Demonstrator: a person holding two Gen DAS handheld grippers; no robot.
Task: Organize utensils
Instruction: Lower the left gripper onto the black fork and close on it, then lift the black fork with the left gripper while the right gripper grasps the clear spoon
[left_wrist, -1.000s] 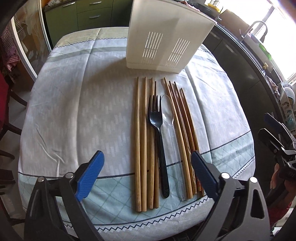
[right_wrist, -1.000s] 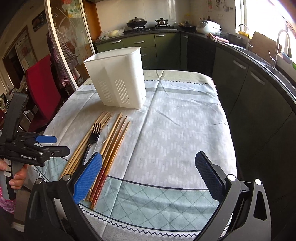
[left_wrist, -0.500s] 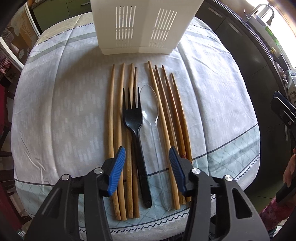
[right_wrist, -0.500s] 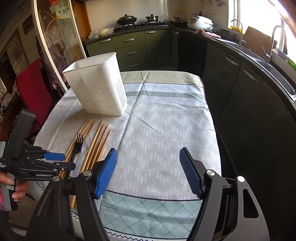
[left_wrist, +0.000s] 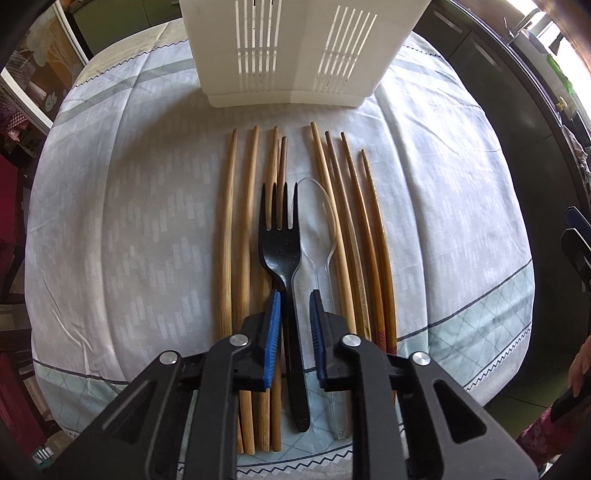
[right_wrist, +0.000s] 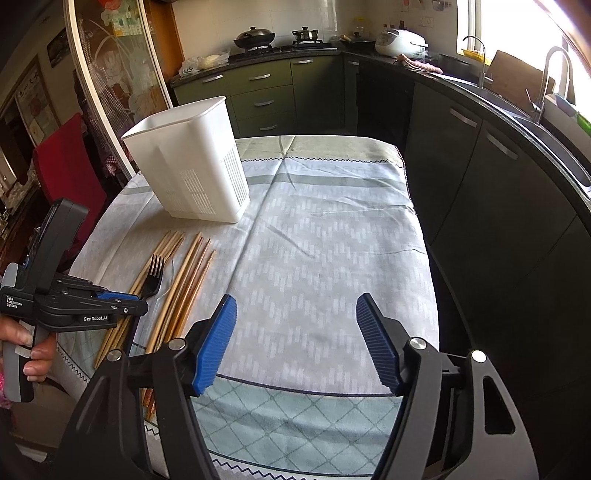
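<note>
A black plastic fork lies on the tablecloth between wooden chopsticks and a clear plastic spoon, with more chopsticks to its right. My left gripper is low over the fork's handle, its blue pads narrowed to either side of it with a small gap. A white slotted utensil holder stands upright behind the row. My right gripper is open and empty over the cloth, right of the utensils. The left gripper and the holder also show in the right wrist view.
The table's front edge is just under my left gripper. Dark kitchen cabinets run along the right of the table. A red chair stands at the left. A sink and tap are at the far right.
My left gripper has moved down and forward onto the fork's handle and its jaws have narrowed from wide open. My right gripper has narrowed a little and shifted slightly.
</note>
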